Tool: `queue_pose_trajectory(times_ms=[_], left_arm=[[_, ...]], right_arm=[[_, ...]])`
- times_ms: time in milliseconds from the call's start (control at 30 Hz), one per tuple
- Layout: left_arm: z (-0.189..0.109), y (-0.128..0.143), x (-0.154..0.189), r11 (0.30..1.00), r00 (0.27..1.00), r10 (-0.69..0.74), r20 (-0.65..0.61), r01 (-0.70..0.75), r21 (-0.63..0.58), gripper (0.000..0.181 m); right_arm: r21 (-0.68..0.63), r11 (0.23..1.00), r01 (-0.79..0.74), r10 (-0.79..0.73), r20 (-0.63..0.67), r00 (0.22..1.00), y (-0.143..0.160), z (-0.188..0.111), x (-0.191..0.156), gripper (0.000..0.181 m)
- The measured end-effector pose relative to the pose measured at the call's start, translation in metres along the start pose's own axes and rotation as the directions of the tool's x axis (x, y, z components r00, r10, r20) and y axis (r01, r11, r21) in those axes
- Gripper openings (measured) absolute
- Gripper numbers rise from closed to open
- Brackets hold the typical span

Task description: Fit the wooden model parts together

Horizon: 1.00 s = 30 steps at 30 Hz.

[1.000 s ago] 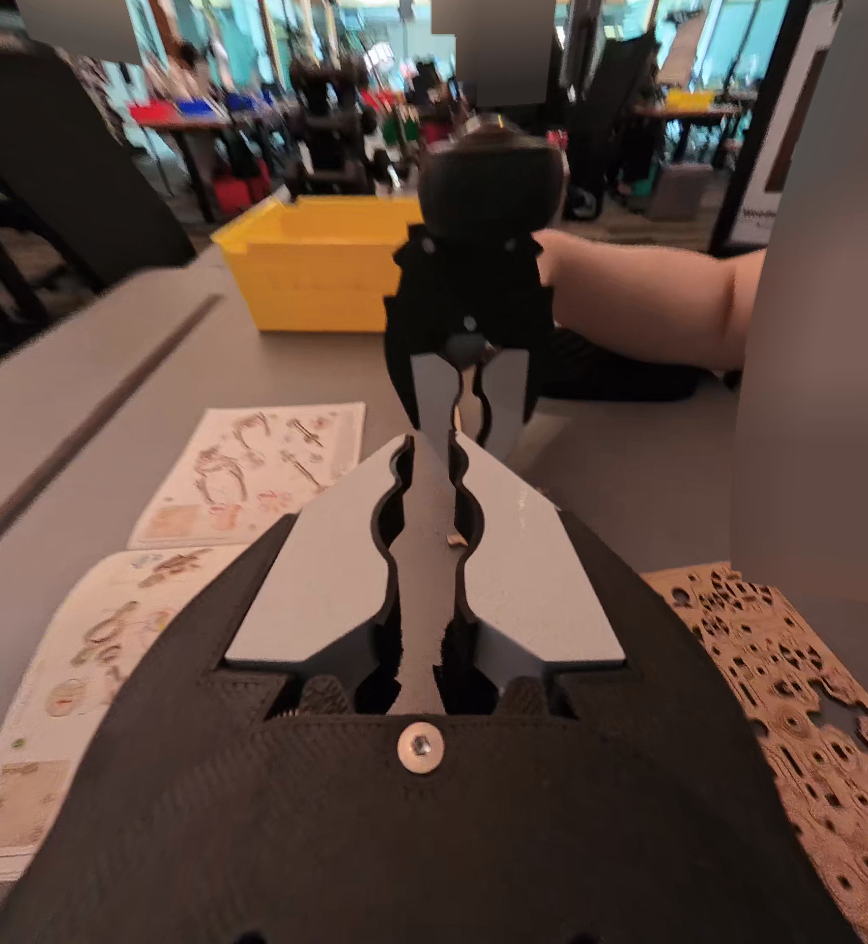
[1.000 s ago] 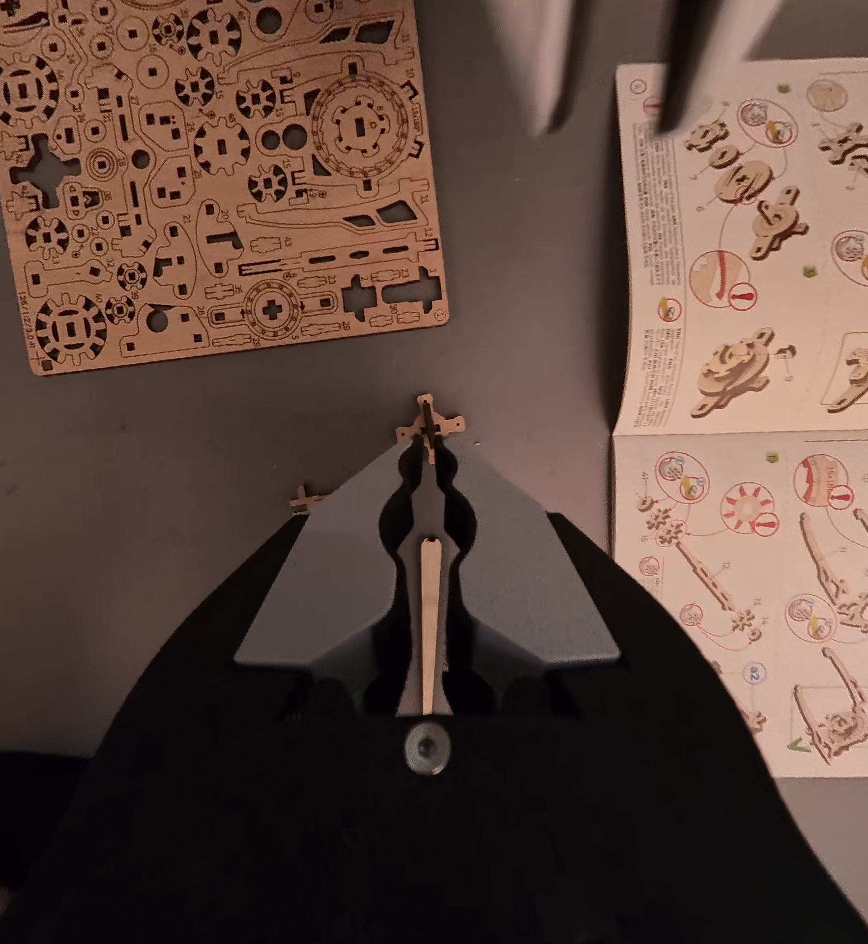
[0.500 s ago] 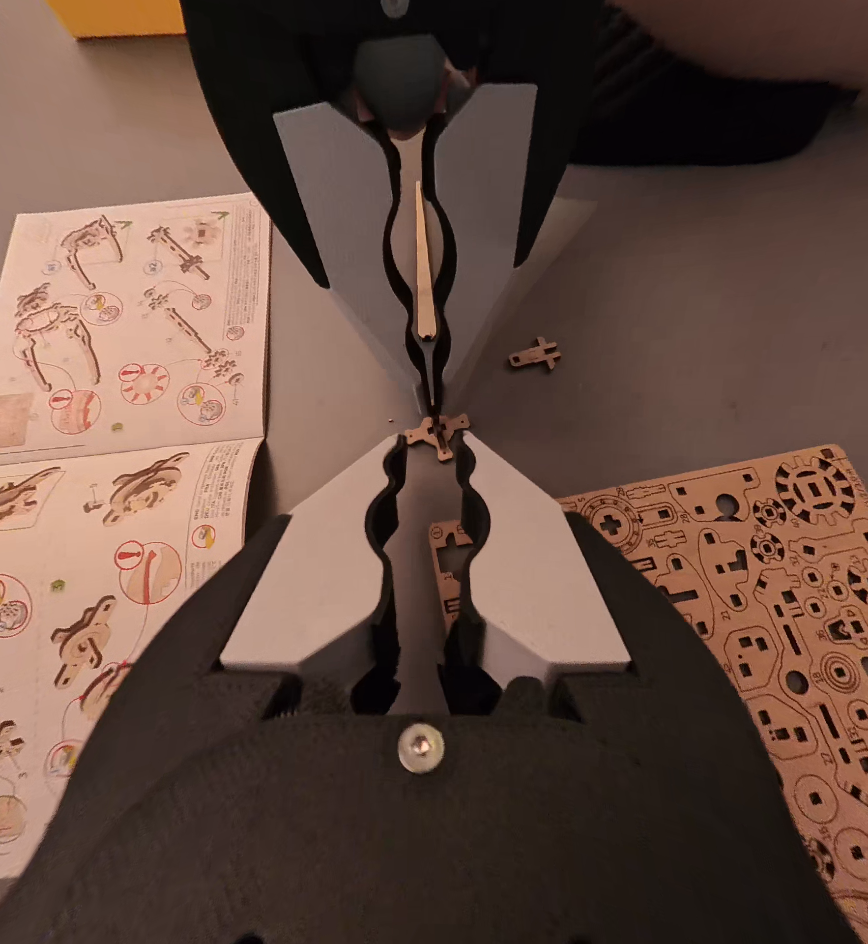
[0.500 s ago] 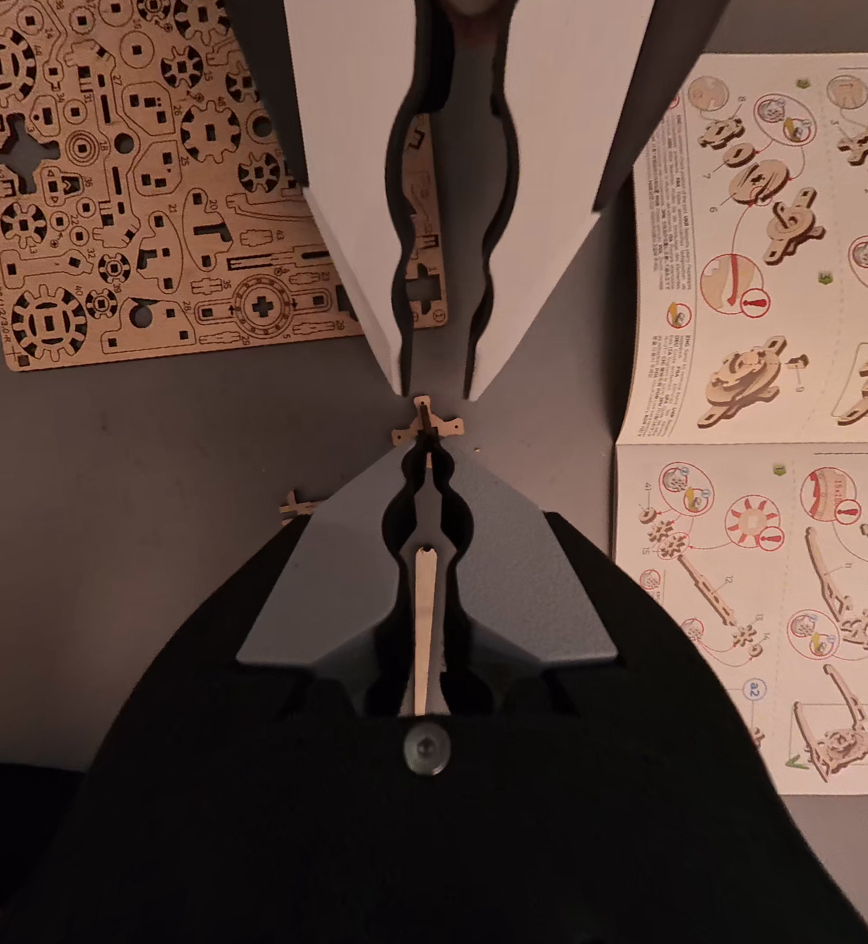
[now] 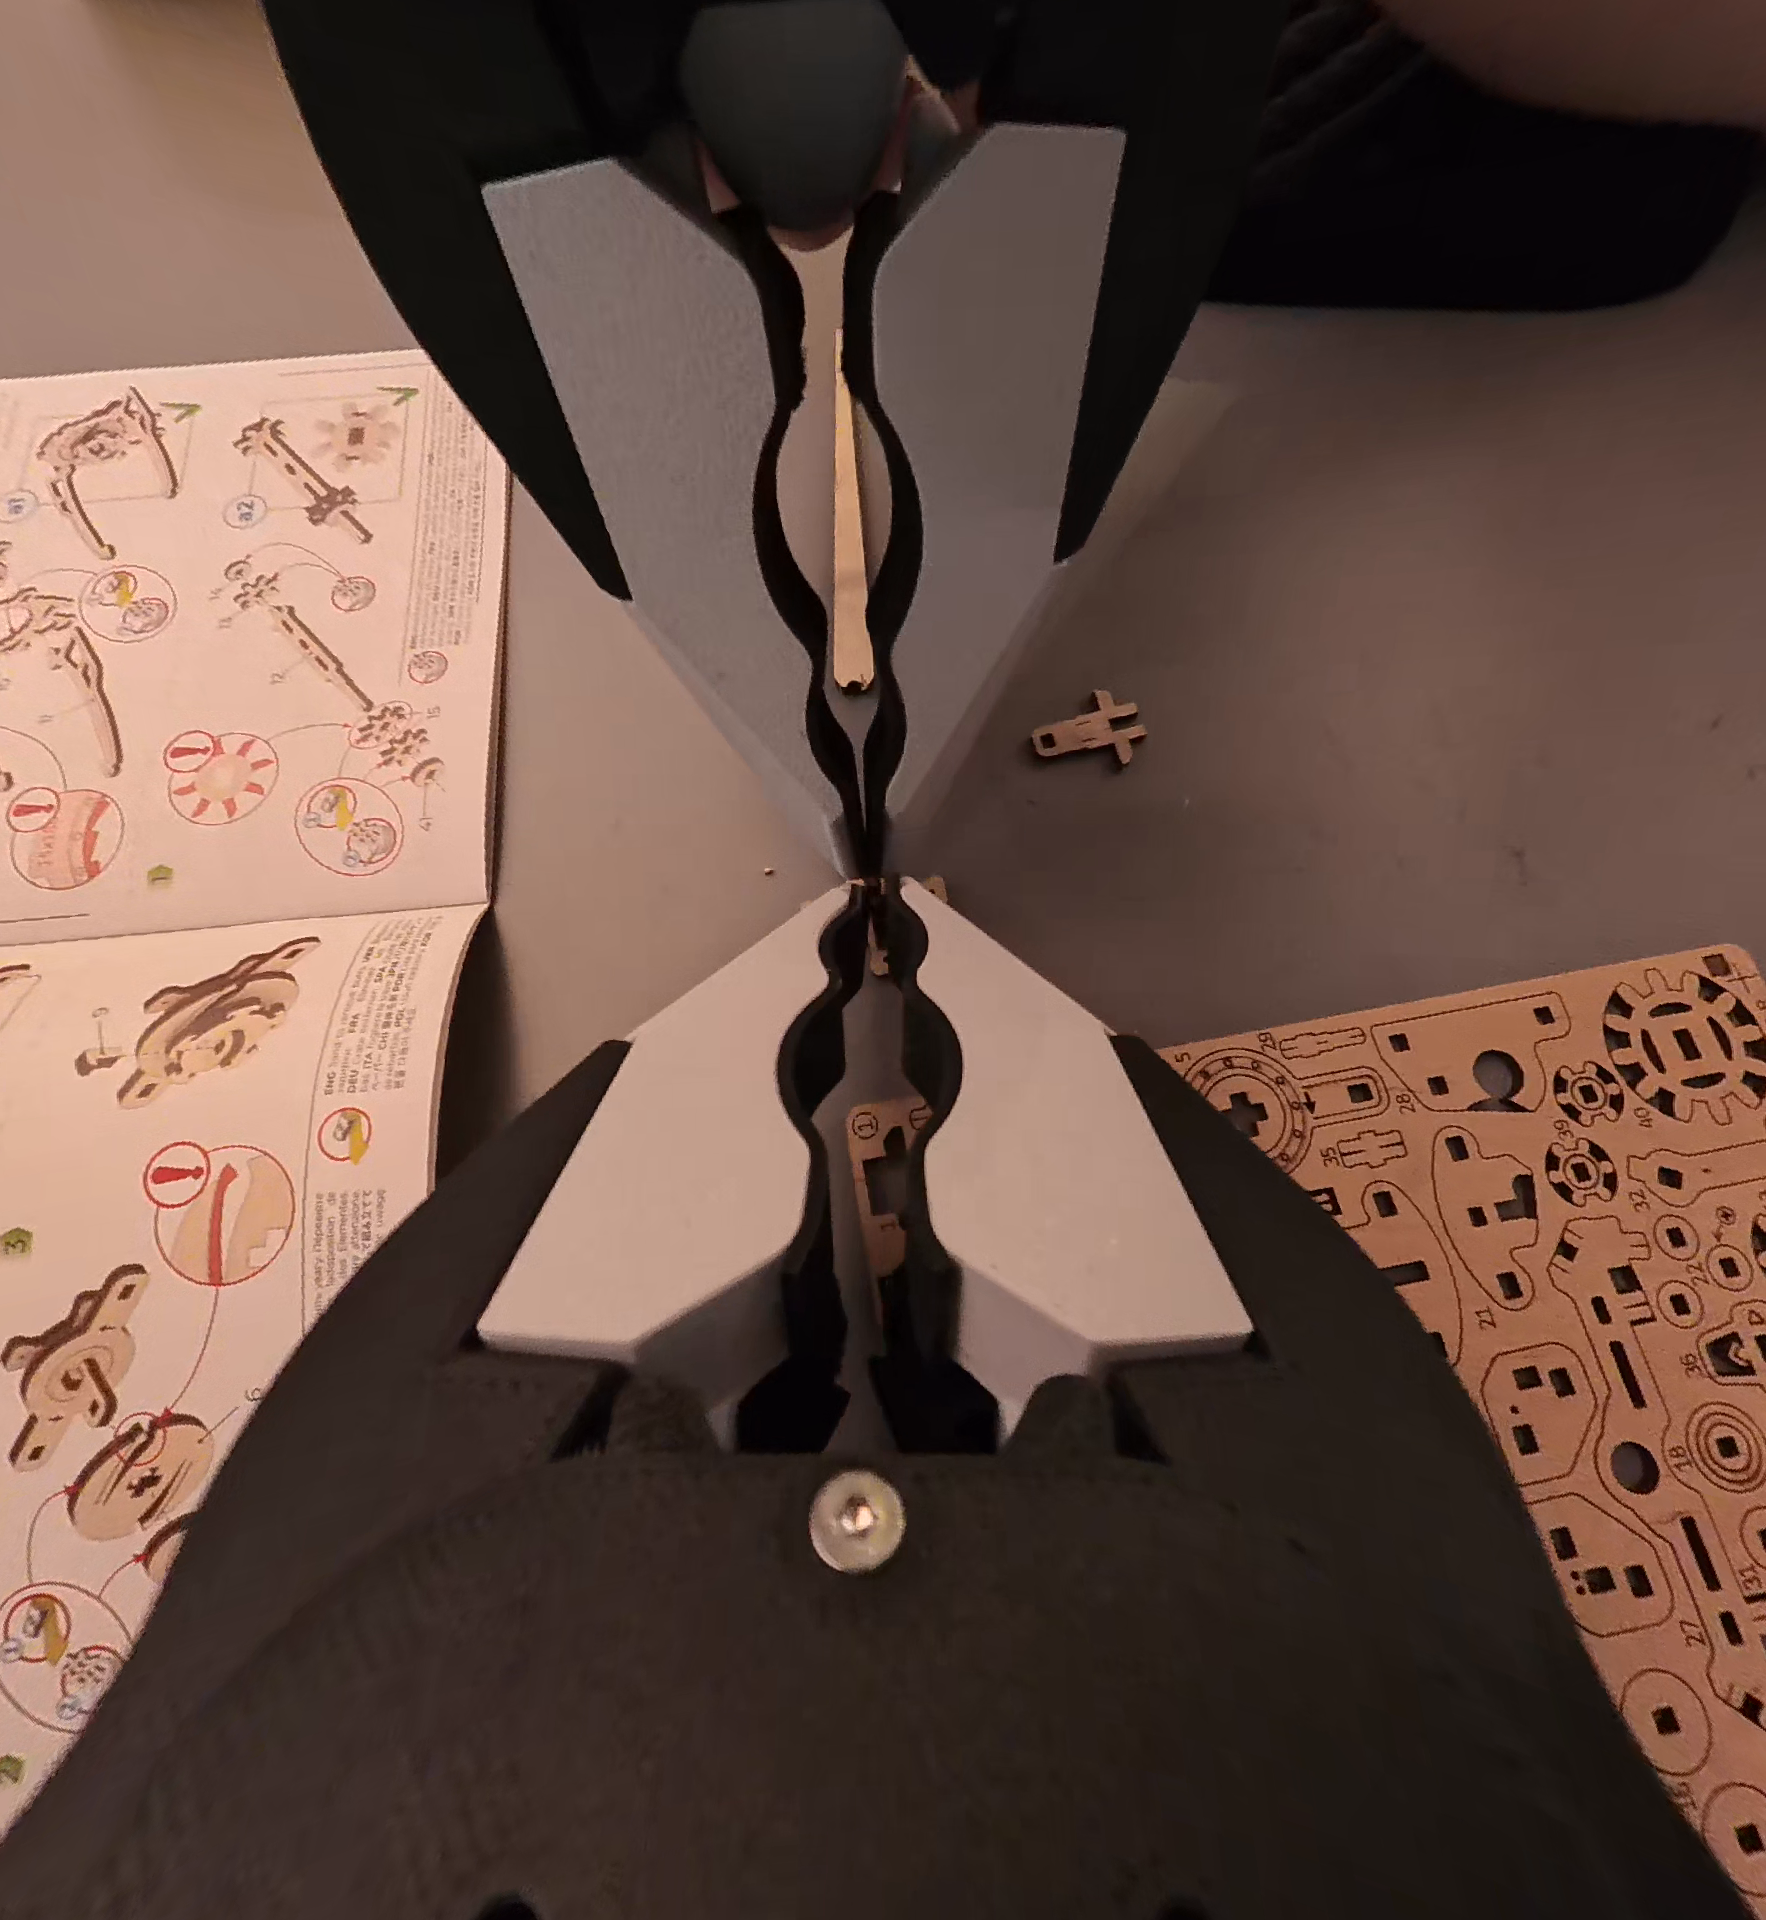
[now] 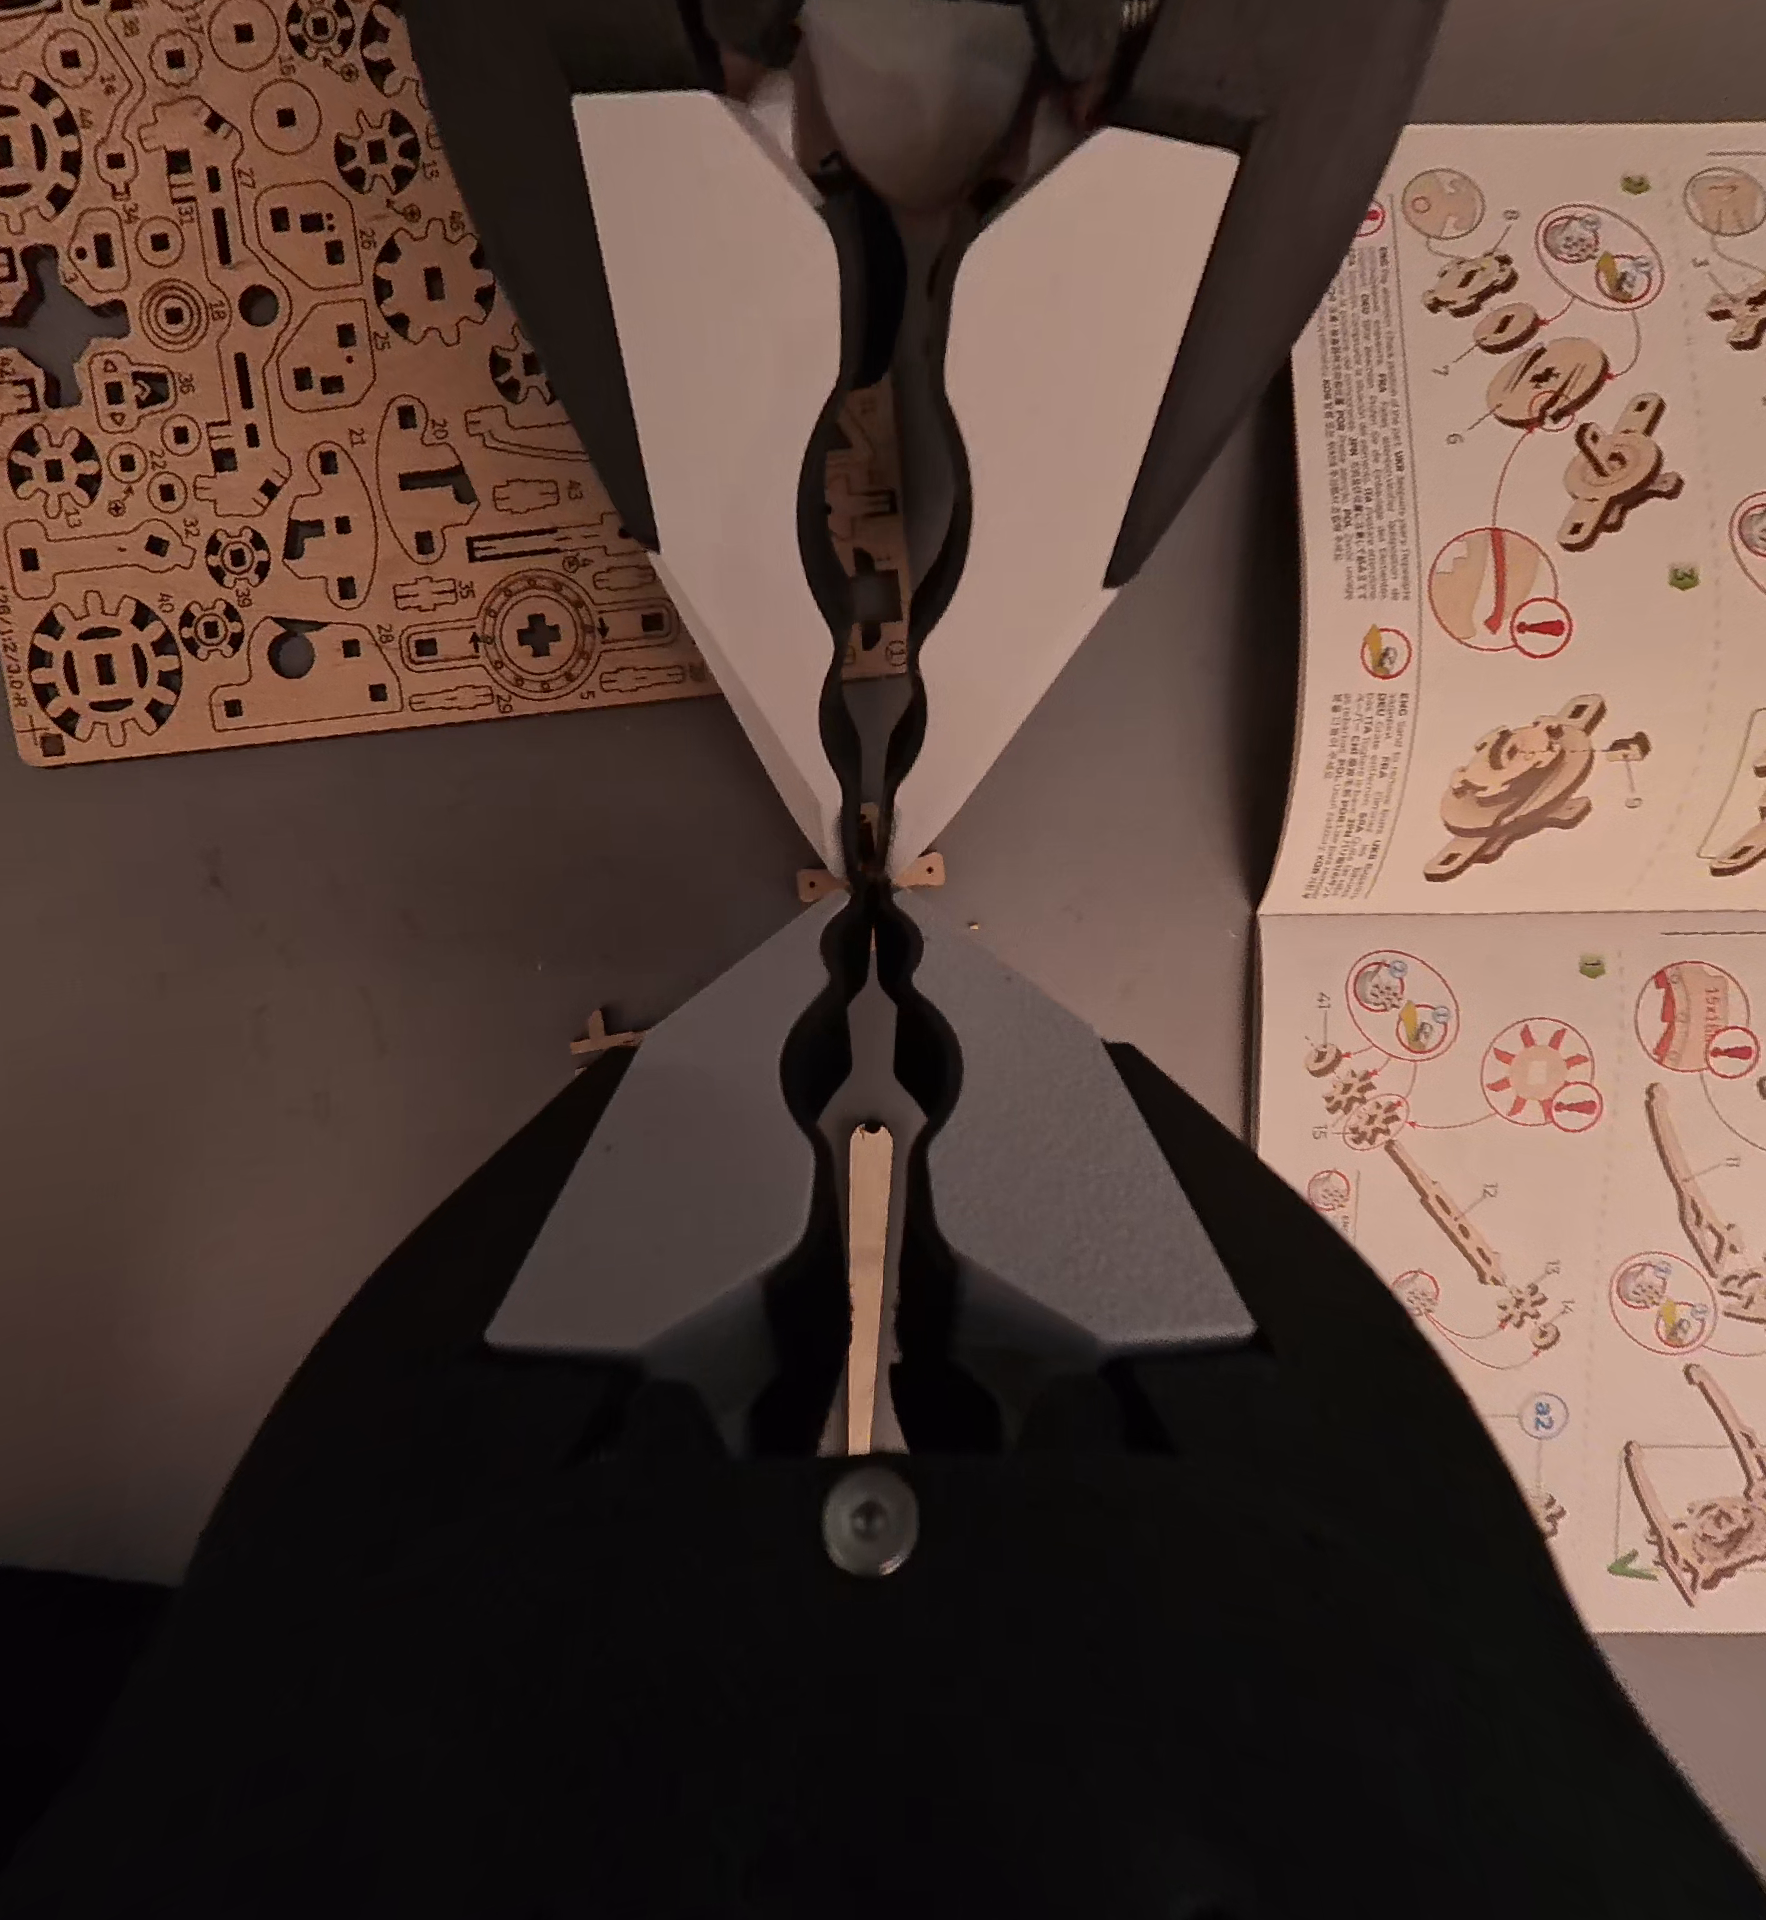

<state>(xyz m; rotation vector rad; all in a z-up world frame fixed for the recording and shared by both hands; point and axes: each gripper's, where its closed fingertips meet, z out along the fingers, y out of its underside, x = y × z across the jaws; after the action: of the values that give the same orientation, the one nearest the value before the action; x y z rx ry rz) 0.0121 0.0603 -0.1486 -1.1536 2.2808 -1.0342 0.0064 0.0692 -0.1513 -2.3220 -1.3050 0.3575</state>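
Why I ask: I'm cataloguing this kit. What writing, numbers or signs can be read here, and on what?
I don't copy writing out; these bear it.
Wooden parts sheet: small engraved part numbers.
Instruction booklet: step and part numbers, red warning signs, fine print too small to read.
Grey fingers, loose wooden piece: none.

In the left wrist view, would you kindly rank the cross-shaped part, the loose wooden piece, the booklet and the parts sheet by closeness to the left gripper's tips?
1. Cross-shaped part: between the left gripper's jaws.
2. Loose wooden piece: ahead, to the right.
3. Booklet, left, and parts sheet, right: too close to call.
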Motion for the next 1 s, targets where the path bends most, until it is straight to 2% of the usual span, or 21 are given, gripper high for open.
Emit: queue_pose_trajectory(times_ms=[700,1000], left_arm=[[0.0029,-0.0003,-0.0005,0.996,1.000,-0.003,-0.011,0.002,-0.084,0.000],[0.0009,-0.0007,-0.0001,0.997,0.998,-0.057,-0.038,0.055,-0.046,0.001]], right_arm=[[0.042,0.999,-0.025,0.024,0.031,0.999,0.0039,0.0009,-0.0017,0.000],[0.052,0.997,-0.048,0.046,0.041,0.998,0.0027,0.0011,-0.0009,0.000]])
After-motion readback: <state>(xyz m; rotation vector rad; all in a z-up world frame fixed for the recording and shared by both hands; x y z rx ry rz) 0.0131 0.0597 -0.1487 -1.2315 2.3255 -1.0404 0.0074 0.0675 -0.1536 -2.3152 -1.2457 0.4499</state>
